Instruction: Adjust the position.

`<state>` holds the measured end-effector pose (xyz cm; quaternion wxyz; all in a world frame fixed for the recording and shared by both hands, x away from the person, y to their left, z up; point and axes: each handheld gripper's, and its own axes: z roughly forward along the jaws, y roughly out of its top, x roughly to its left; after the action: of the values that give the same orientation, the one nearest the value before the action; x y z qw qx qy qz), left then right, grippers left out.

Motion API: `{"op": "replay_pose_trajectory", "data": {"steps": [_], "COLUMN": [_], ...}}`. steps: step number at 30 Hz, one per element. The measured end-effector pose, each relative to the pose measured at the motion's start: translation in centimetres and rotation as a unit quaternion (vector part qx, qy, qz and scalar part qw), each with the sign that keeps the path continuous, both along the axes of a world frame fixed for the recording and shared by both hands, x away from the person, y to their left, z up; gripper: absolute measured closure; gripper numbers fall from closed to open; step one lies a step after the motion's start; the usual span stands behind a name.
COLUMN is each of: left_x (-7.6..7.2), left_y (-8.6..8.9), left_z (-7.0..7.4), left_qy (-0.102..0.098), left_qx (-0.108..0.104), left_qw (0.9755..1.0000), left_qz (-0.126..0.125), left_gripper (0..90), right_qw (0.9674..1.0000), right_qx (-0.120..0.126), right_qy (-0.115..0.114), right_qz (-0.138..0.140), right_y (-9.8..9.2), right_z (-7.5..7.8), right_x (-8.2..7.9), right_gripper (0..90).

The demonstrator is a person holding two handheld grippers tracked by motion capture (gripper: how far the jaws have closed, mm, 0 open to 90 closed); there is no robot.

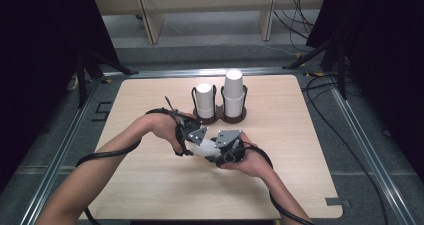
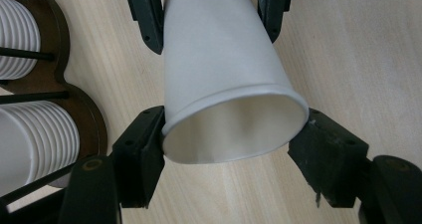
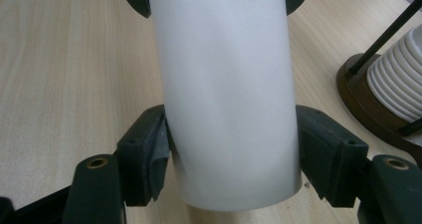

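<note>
Jaws of both the left gripper (image 1: 196, 141) and right gripper (image 1: 223, 147) clamp one white tapered paper cup (image 1: 205, 148) held sideways above the pale wooden table (image 1: 295, 150), apparently mid-handover or pulling nested cups apart, so one grip must next loosen.

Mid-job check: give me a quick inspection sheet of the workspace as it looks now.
Surface: light wooden table, bare around the work.
Job's things: white paper cup held on its side between both tools; two cup stacks in a dark wooden holder.
Clutter: nothing seen.
Grippers: left tool shut on the cup's rim end; right tool at its base end, pads against the wall.
Cables: one black cable trails from each tool.
Surroundings: shelving legs, loose floor cables, dark curtains.
</note>
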<state>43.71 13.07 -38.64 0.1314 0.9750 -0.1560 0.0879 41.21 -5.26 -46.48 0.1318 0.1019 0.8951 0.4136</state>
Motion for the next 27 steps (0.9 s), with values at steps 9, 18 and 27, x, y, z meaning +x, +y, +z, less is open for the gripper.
{"op": "replay_pose_trajectory", "data": {"steps": [9,18,27], "left_x": [-0.05,-0.19,-0.16], "left_y": [-0.17,-0.27,-0.21], "left_z": [0.17,0.19,0.13], "left_qy": [-0.005,-0.007,-0.008], "left_qx": [-0.002,-0.005,-0.015], "left_qw": [1.0000,0.9999,0.9998], "left_qz": [-0.008,-0.015,-0.014], "left_gripper": [31.5,31.3,26.5], "right_qw": [0.9999,0.9999,0.9999], "right_qx": [-0.001,-0.005,-0.007], "right_qy": [-0.008,-0.008,0.005], "right_qz": [0.011,0.014,0.010], "right_y": [-0.06,-0.14,-0.22], "right_z": [-0.09,-0.12,-0.17], "right_x": [0.19,0.19,0.12], "right_gripper": [34.8,35.9,35.9]}}
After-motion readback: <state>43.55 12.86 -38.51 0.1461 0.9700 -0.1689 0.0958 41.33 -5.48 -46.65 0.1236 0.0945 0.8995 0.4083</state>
